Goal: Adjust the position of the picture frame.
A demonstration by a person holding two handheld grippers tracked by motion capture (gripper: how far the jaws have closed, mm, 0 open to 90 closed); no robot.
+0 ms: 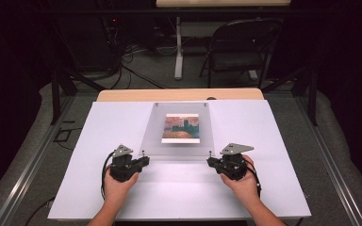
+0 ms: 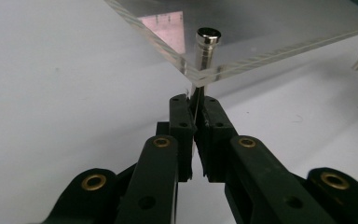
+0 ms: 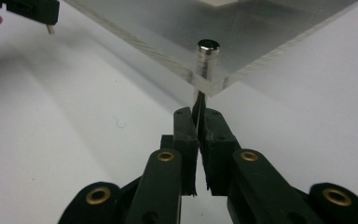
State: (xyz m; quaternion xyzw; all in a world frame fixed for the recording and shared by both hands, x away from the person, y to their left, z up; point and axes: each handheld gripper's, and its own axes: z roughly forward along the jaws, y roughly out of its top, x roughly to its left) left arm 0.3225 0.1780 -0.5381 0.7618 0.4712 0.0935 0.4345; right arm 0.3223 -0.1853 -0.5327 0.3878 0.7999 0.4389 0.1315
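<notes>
Black jaws of the left tool (image 2: 195,116) are seen closed on the thin lower stem of a metal peg (image 2: 207,42) that passes through the near corner of a clear plastic sheet (image 2: 279,28), and the right tool (image 3: 198,123) is clamped in the same way on a second peg (image 3: 208,51) at the other near corner. From the high view, the sheet is seen lying just ahead of both tools on the white worktop (image 1: 264,141), its near edge apparently raised between them, with a small printed picture (image 1: 180,128) of an orange sky and dark towers under or within it. Two more fastenings can be made out at the far corners, beyond the tools. The sheet is judged to be stiff, fairly light, smooth and slippery, and liable to scratch or to crack at the drilled corners if twisted. The pegs are judged the best hold, since the flat faces offer little grip; both ends would need to be raised evenly. No brand, label or legible writing can be made out anywhere.
</notes>
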